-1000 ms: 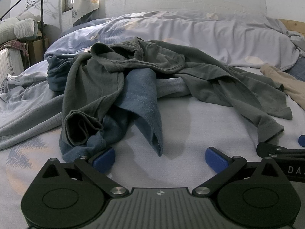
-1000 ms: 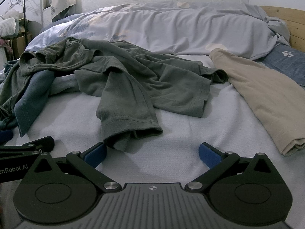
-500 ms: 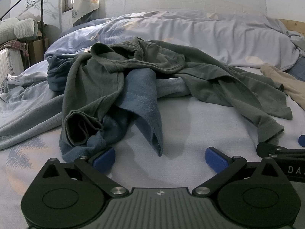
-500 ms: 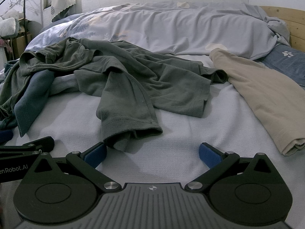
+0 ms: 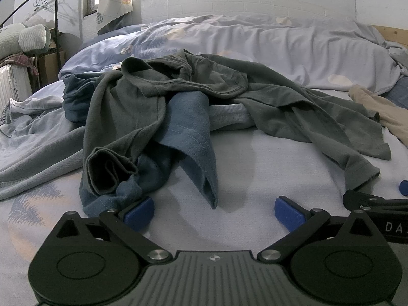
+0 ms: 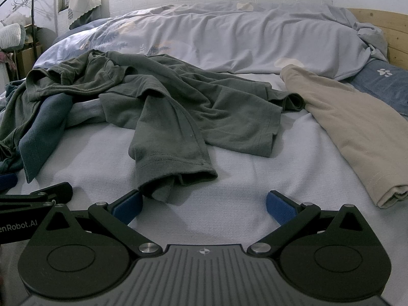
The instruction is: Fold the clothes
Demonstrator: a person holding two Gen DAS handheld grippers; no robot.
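I had both sets of jaws spread wide and empty, low over the sheet (image 6: 229, 178). The right gripper (image 6: 204, 205) sat with its left pad beside the cuff of the green shirt (image 6: 178, 107), a sleeve that ran from just above that pad up toward the middle of the frame. The left gripper (image 5: 214, 210) had its left pad touching or just short of the blue shirt (image 5: 188, 132); I could not tell which. That blue one lay tangled under the green, upper left of the left view. The green shirt stretched across both views, its long axis left to right, with one sleeve end before each gripper. I judged the right the nearer to a clean grab. A tan garment (image 6: 357, 132) lay apart at right.
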